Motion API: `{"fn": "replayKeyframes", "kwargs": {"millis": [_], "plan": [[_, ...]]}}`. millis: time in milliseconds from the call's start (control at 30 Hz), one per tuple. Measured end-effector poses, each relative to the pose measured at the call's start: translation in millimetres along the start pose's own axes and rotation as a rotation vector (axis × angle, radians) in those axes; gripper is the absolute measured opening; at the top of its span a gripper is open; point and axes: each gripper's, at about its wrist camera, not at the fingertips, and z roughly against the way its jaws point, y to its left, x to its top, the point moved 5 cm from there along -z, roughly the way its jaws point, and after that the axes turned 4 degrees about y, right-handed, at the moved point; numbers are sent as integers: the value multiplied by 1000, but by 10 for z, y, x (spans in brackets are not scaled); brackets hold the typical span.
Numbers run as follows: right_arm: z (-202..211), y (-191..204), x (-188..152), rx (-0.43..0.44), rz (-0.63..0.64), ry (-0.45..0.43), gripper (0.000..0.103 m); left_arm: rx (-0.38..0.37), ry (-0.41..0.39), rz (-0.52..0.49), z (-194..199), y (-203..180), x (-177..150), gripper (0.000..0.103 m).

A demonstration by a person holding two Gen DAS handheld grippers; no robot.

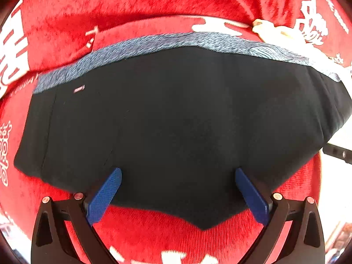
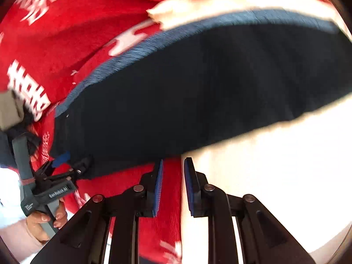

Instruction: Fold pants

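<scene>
Black pants (image 1: 176,121) lie on the red blanket (image 1: 132,4). Left gripper (image 1: 178,176) spread wide over their near edge. Right gripper (image 2: 173,165), just beside them, narrowly apart, empty.

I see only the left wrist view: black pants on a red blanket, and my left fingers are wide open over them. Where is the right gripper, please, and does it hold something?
Observer: The right gripper holds nothing. Its fingers stand a narrow gap apart, with the tips just short of the near edge of the pants.
Operator: What lies under that gripper?
Observer: Its left finger is over the red blanket, its right finger over a bright white surface.
Operator: Can you see my left gripper from there?
Observer: Yes, at the left edge. The left gripper is at the corner of the pants, and a hand holds its handle.
</scene>
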Motion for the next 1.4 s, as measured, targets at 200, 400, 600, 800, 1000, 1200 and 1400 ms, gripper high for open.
{"fn": "replayKeyframes", "kwargs": {"millis": [200, 400, 600, 800, 1000, 1200, 1400], "plan": [[285, 263, 552, -24, 115, -111, 71, 32, -111, 11, 321, 63, 560, 103], [-191, 629, 1267, -34, 224, -106, 60, 117, -124, 161, -76, 143, 1247, 103], [-260, 249, 1469, -225, 256, -154, 5, 146, -149, 203, -323, 353, 1352, 103], [337, -342, 1247, -173, 56, -159, 16, 158, -130, 157, 33, 271, 1245, 103], [254, -625, 403, -254, 95, -88, 43, 104, -17, 43, 77, -303, 598, 103], [357, -845, -195, -212, -30, -19, 45, 109, -25, 98, -8, -385, 160, 103], [577, -1112, -370, -143, -165, -19, 45, 141, 35, 56, 122, -458, 274, 103]]}}
